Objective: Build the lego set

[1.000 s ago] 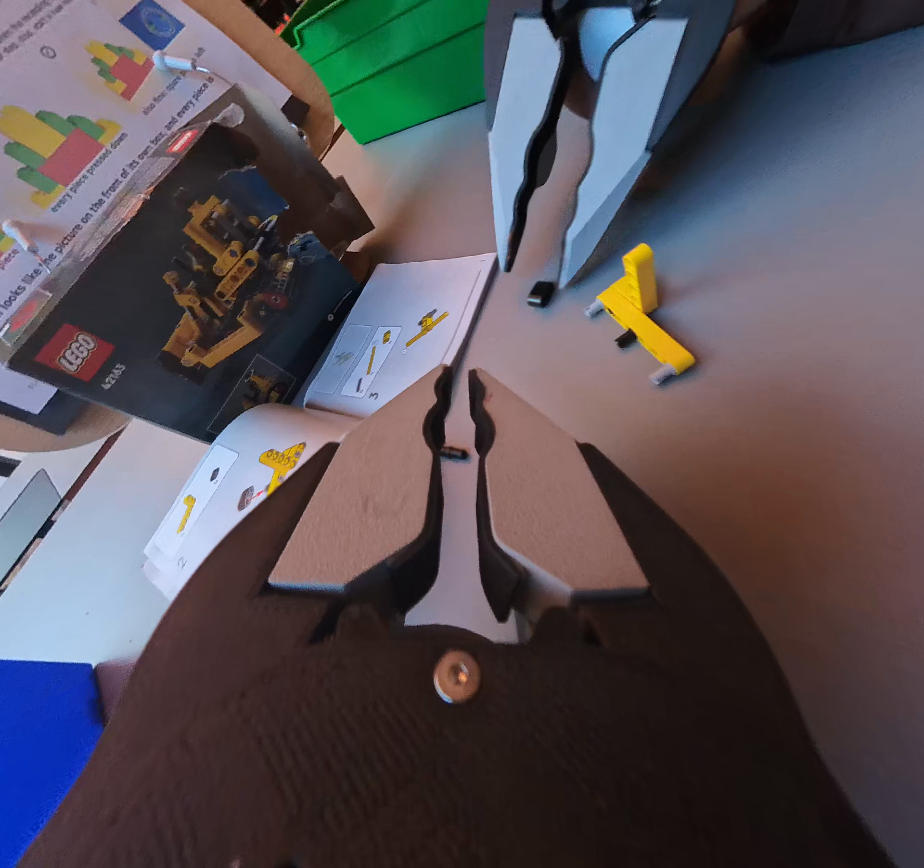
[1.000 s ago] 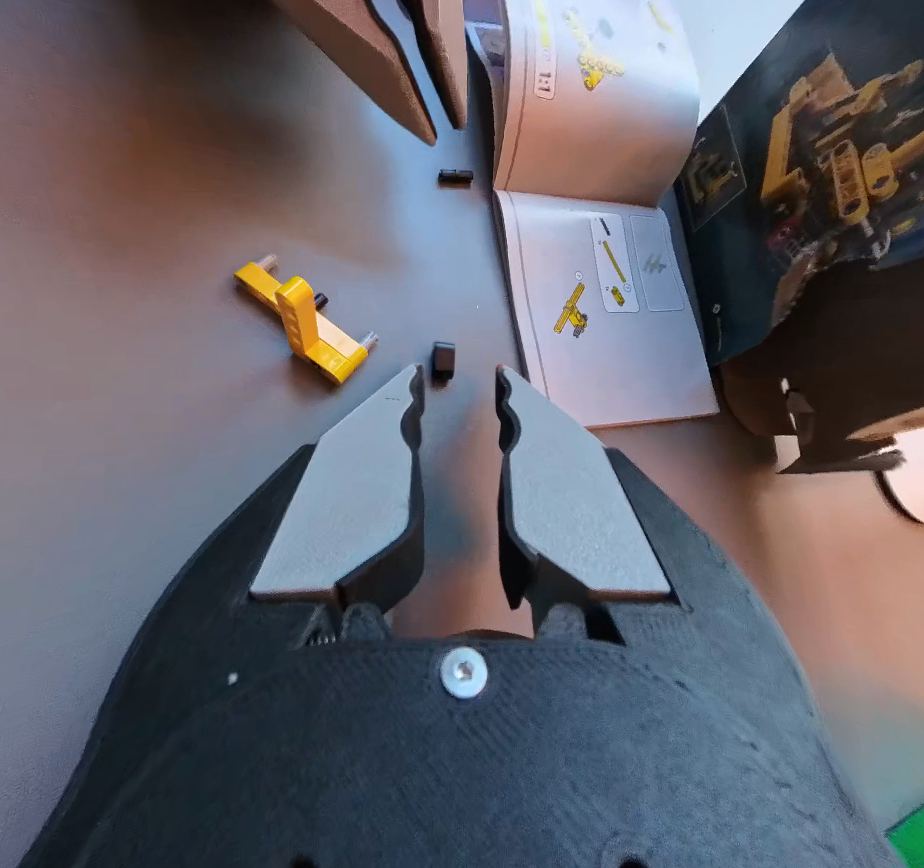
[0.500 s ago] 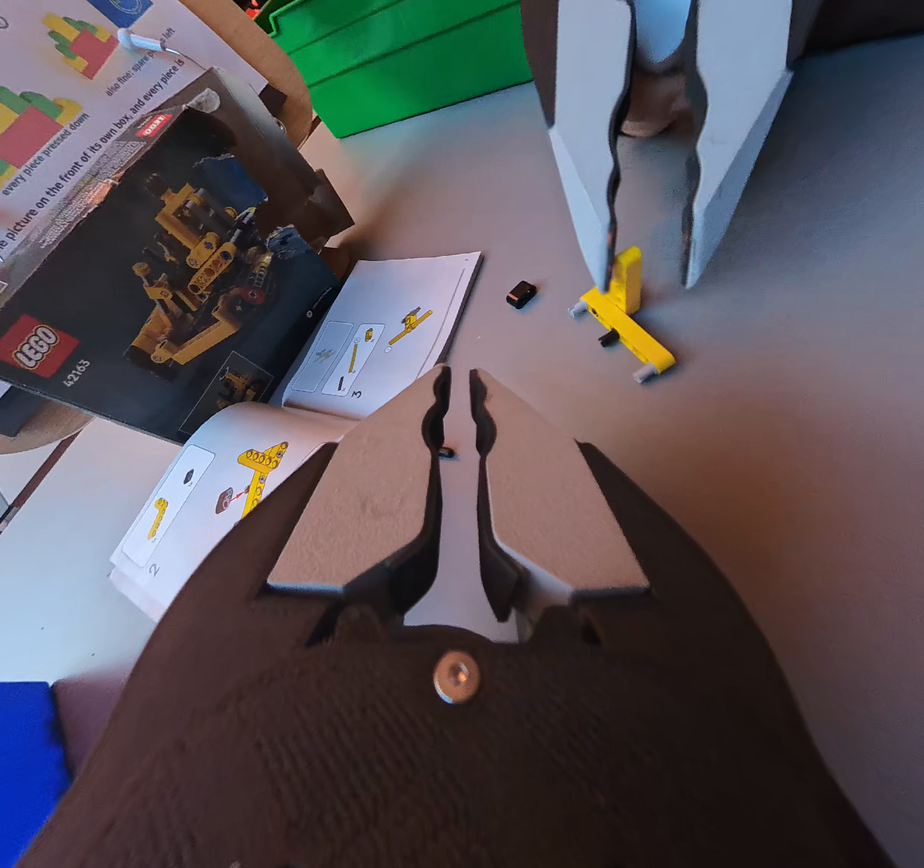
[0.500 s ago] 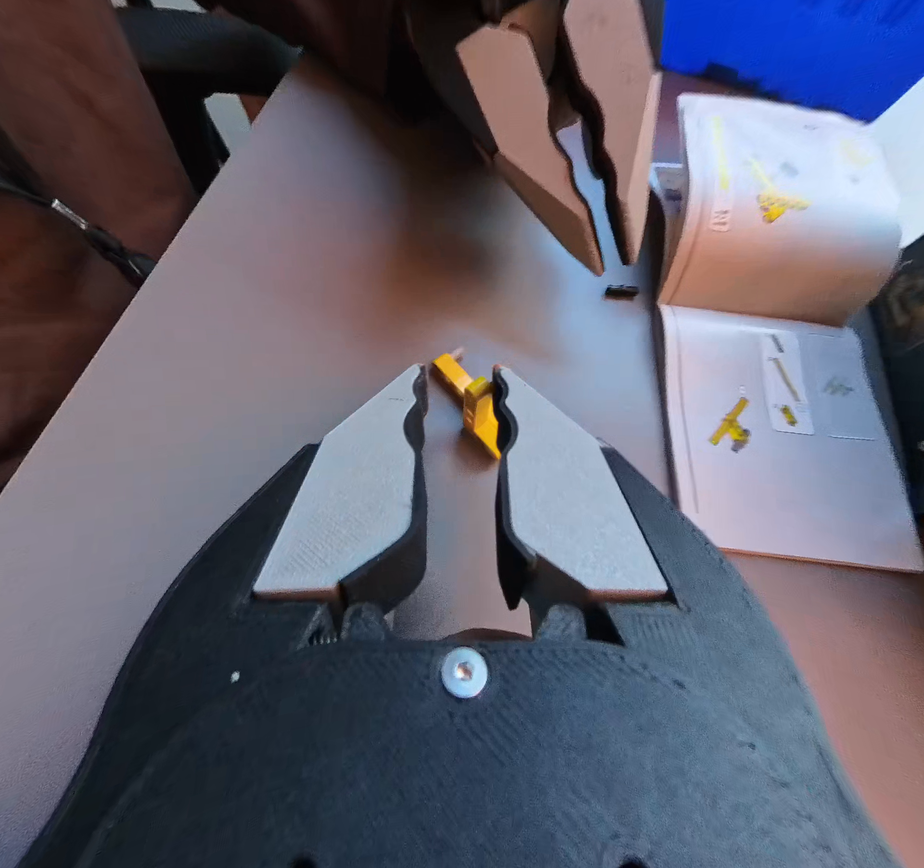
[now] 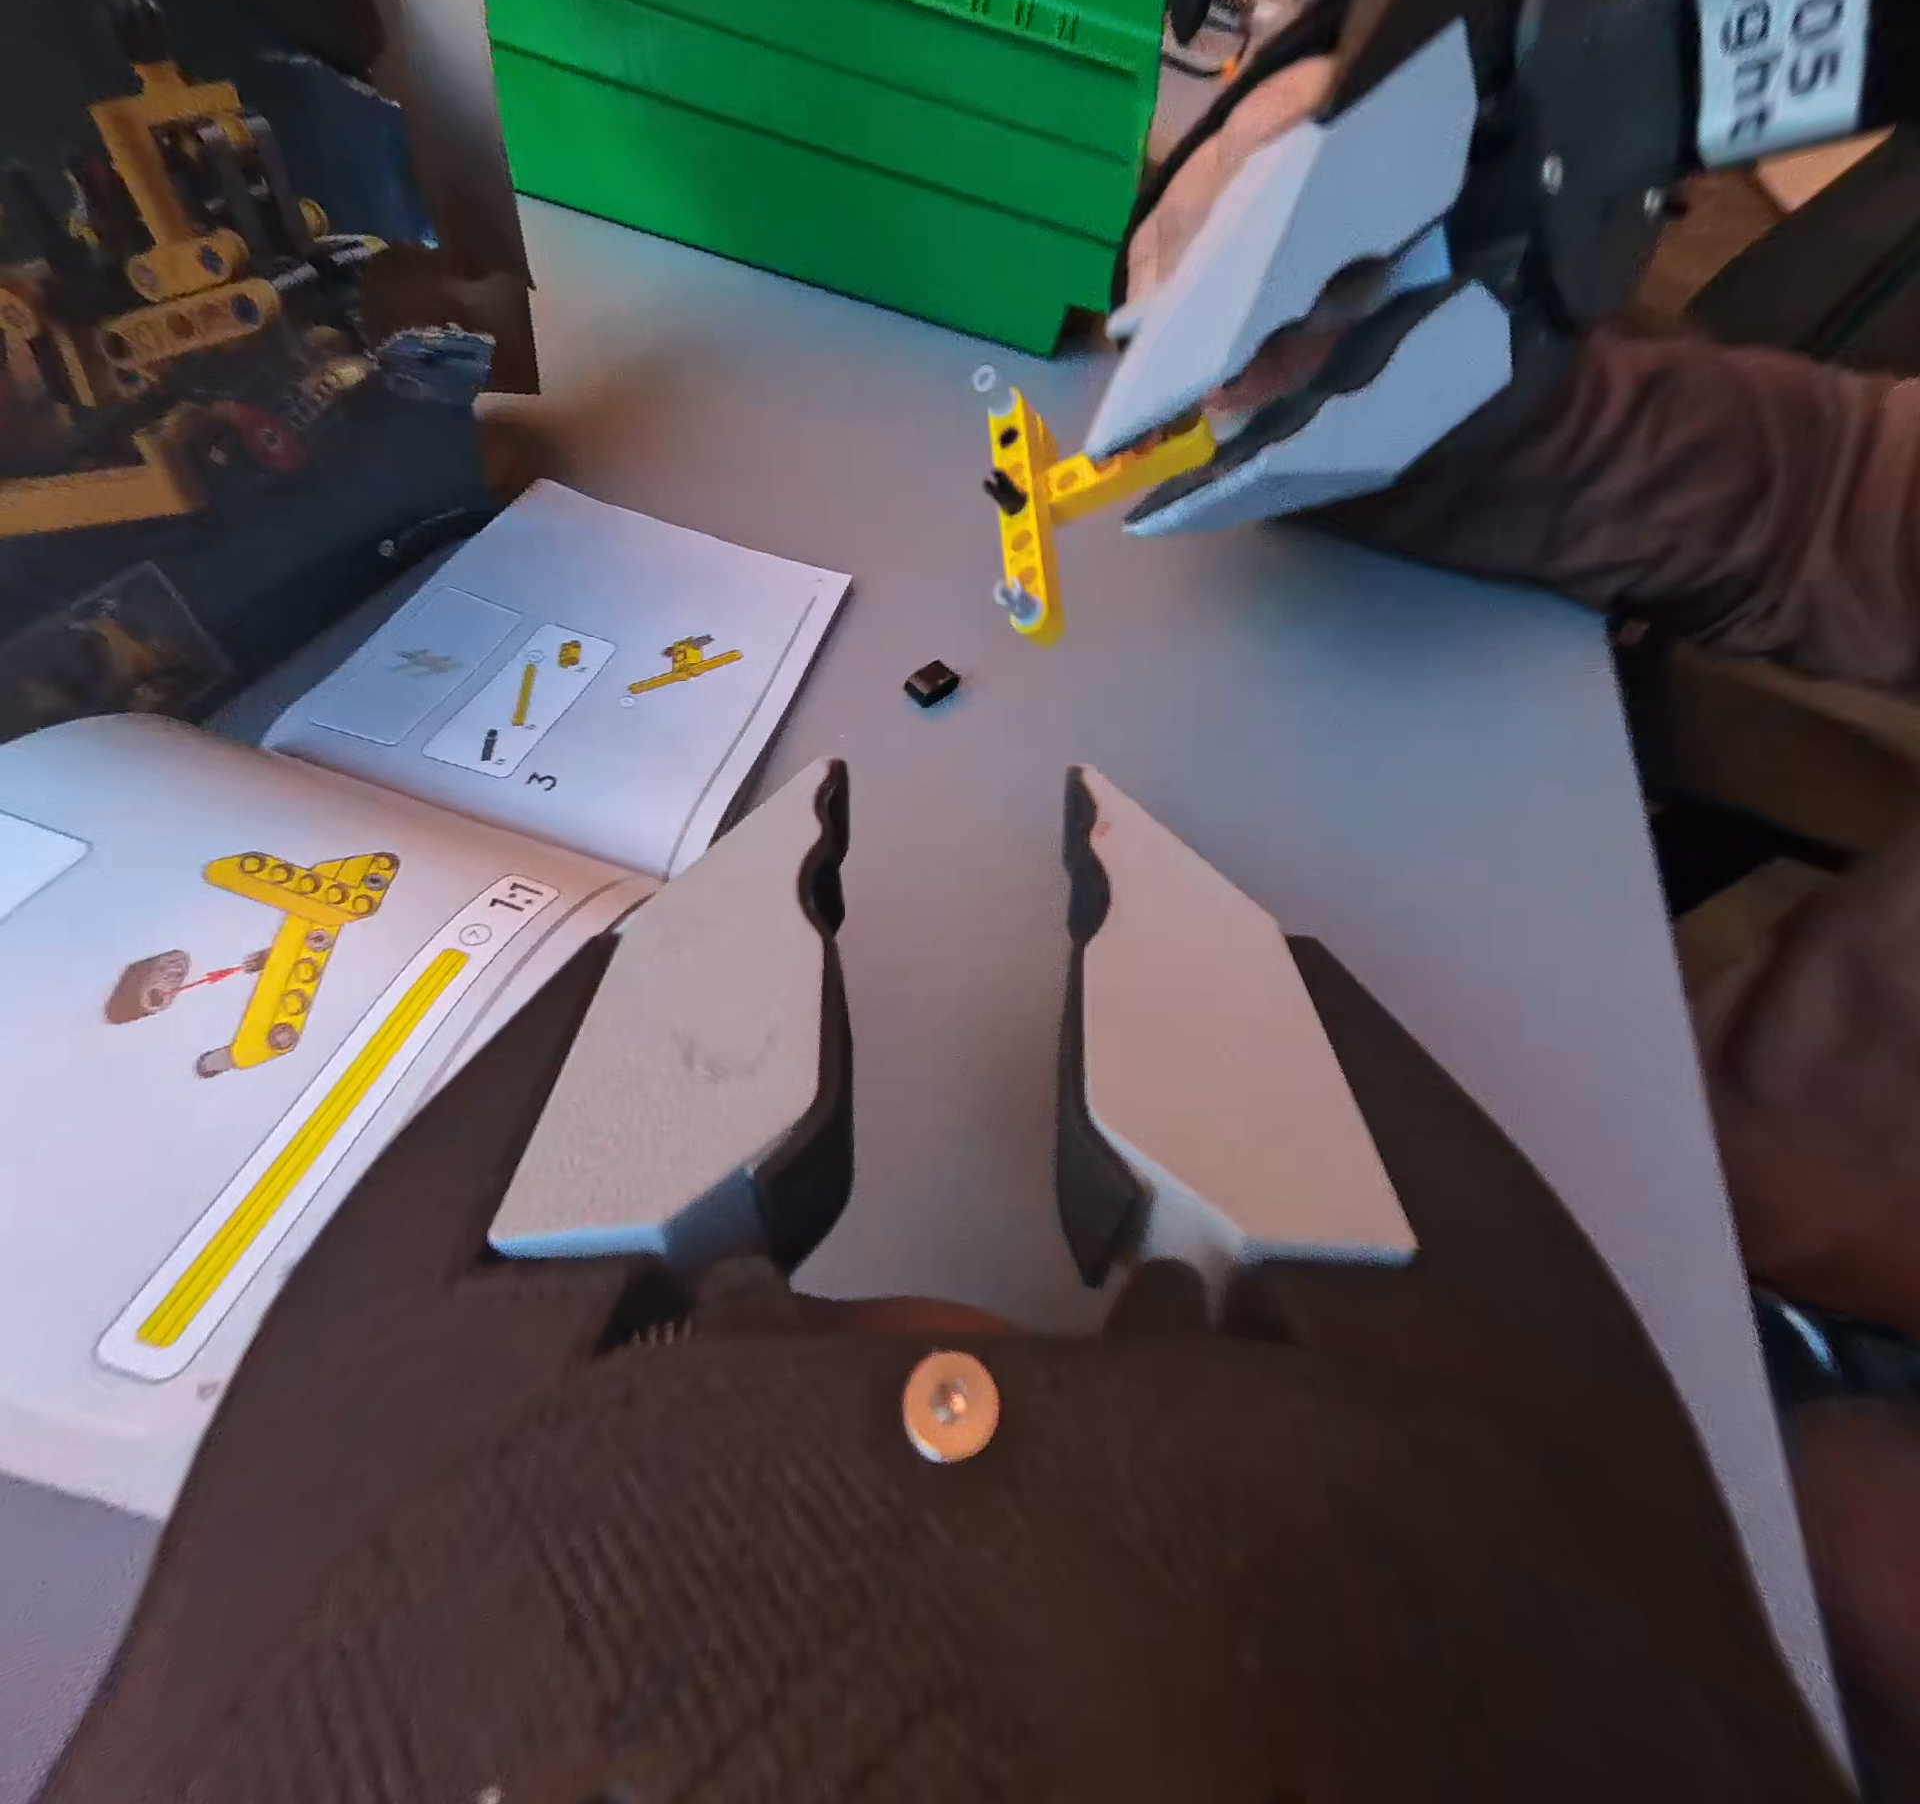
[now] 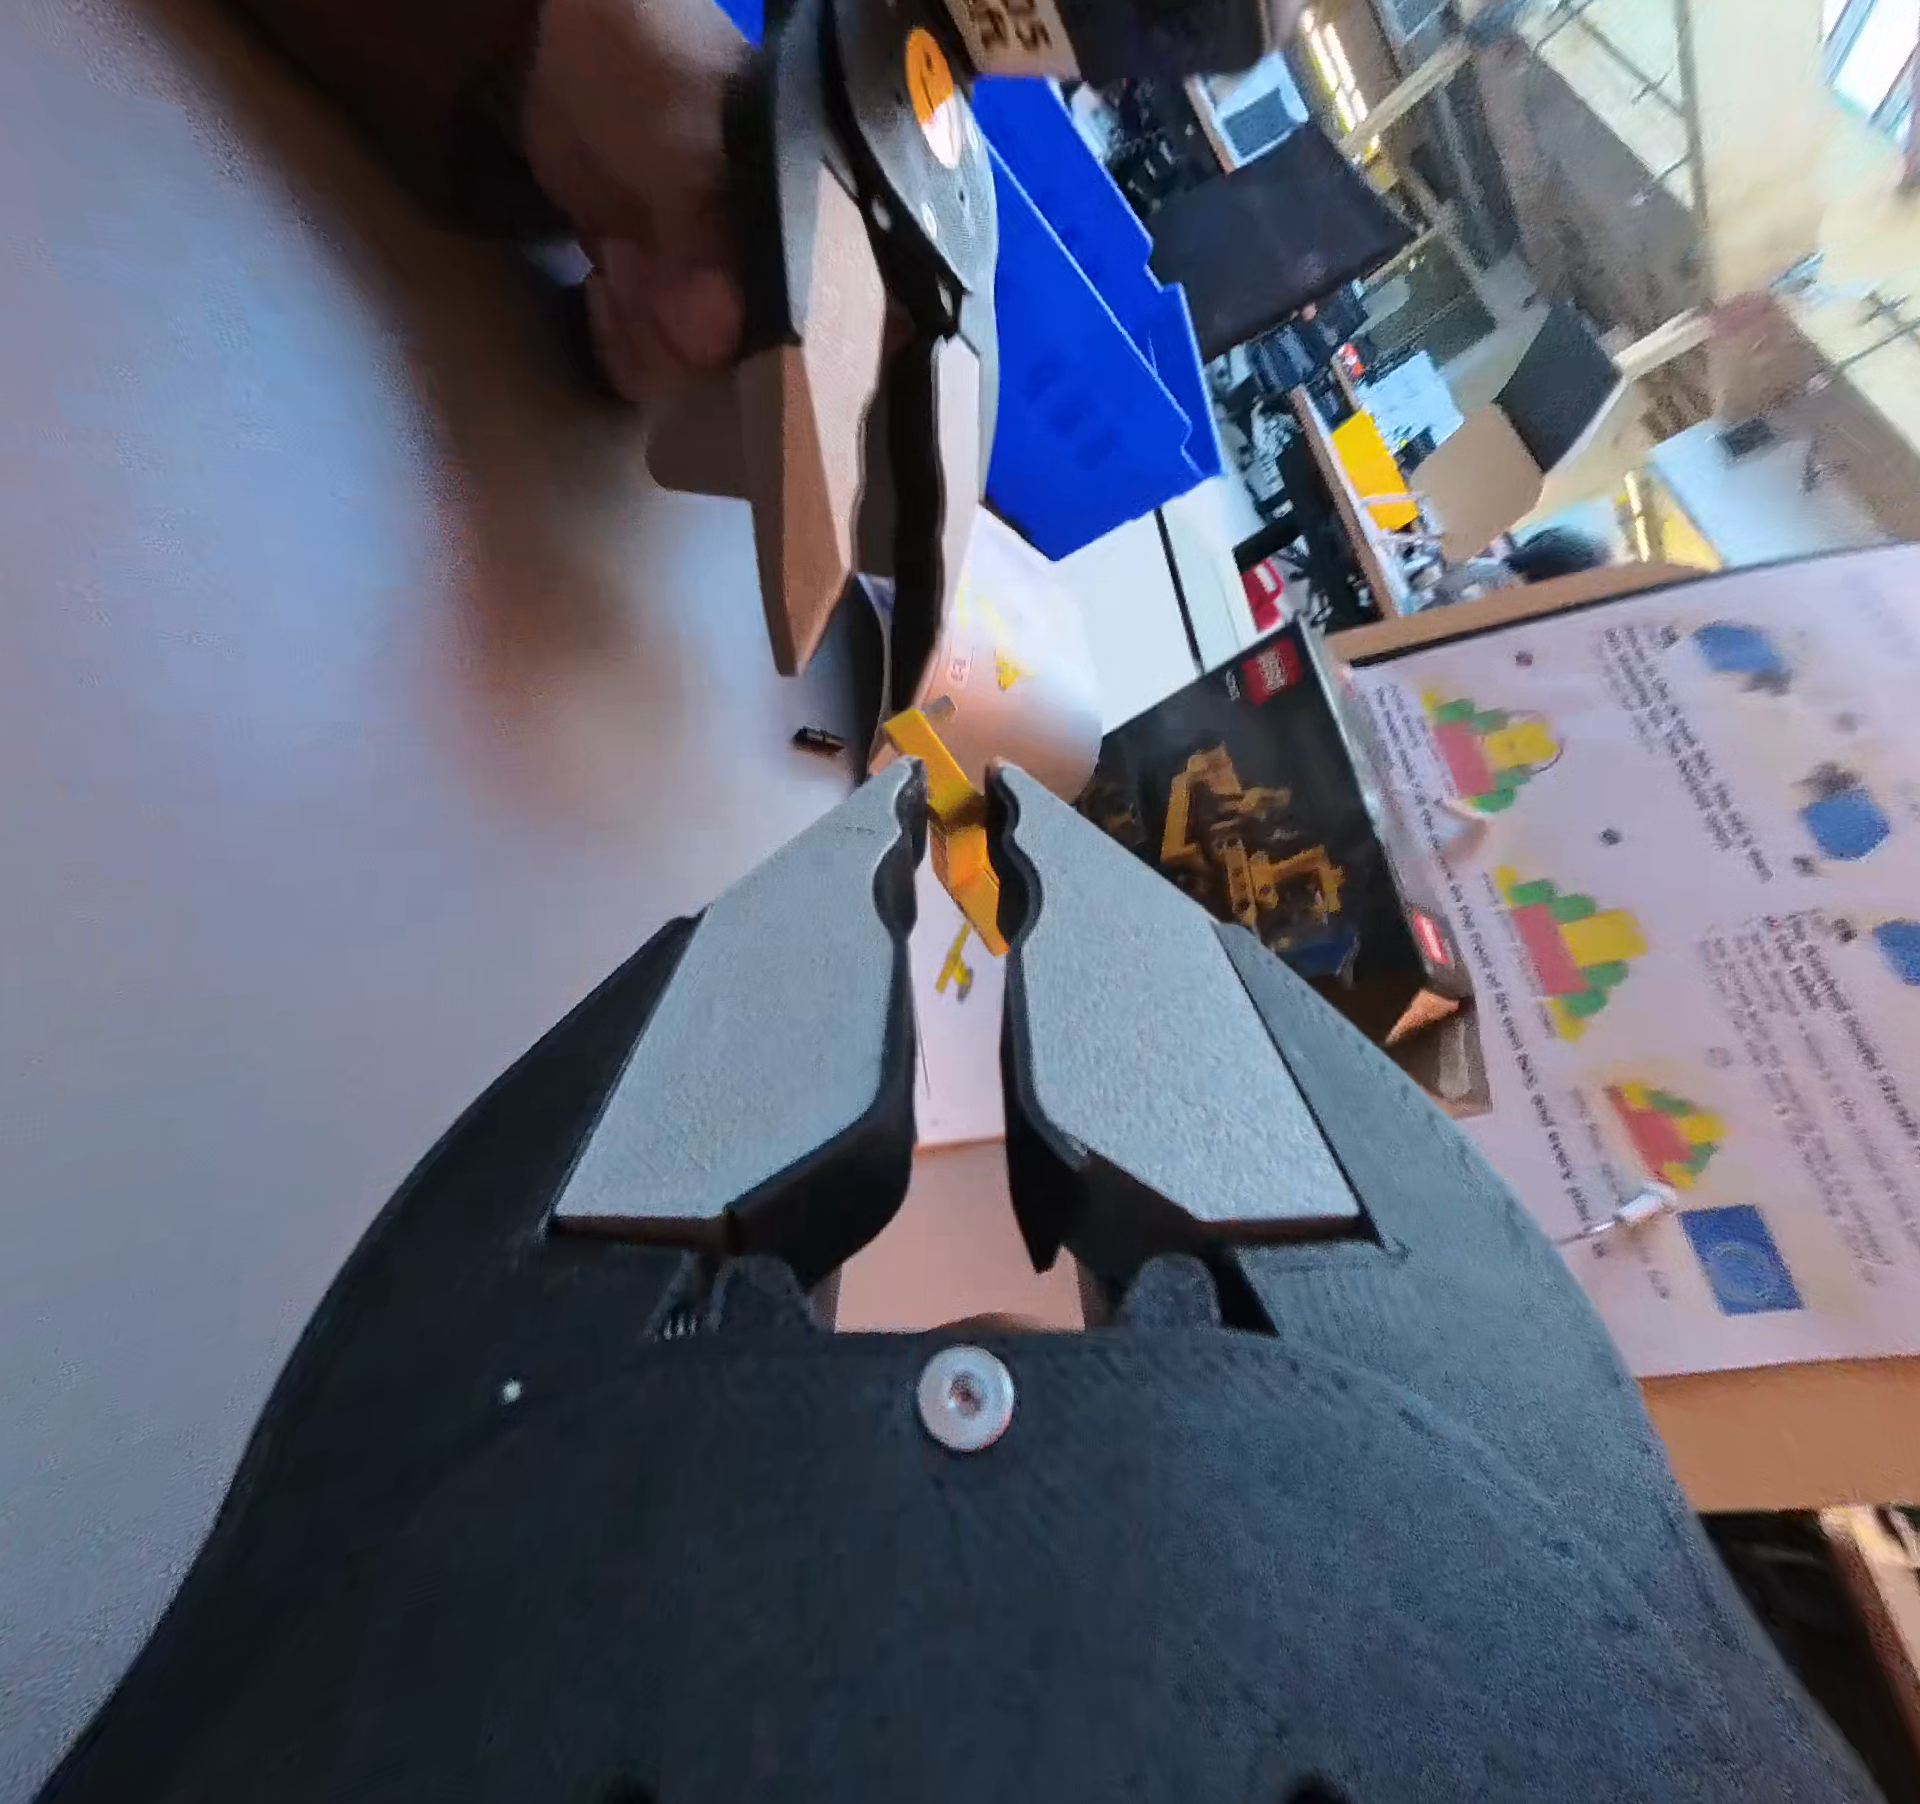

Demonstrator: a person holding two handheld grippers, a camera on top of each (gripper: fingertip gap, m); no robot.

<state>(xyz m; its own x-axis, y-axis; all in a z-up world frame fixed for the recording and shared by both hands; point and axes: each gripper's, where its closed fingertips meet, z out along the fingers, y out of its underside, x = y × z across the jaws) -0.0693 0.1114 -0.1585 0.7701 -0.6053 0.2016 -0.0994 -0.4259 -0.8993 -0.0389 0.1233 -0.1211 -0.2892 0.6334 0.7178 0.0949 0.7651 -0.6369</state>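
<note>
A yellow beam assembly (image 5: 1023, 518) with grey and black pins hangs above the grey table, held by one arm in my right gripper (image 5: 1117, 487), which is turned on its side. In the right wrist view my right gripper (image 6: 956, 788) is shut on the assembly (image 6: 961, 850). My left gripper (image 5: 951, 788) is open and empty, low over the table, short of a small black piece (image 5: 932, 684). It also shows in the right wrist view (image 6: 847, 684), with a small black pin (image 6: 818, 739) lying on the table beside it.
An open instruction booklet (image 5: 582, 653) lies left of my left gripper. The set's dark box (image 5: 208, 248) leans behind it. A green bin (image 5: 831, 92) stands at the back. A blue bin (image 6: 1081, 383) and a printed poster (image 6: 1662, 923) show in the right wrist view. One gripper's finger ends stand about 6 centimeters off the other's. The small black piece (image 5: 932, 684) is about equally far from each gripper, around 9 centimeters.
My right gripper has shut on the yellow assembly, lifted it off the table and rolled onto its side. My left gripper has opened and moved towards the small black piece.
</note>
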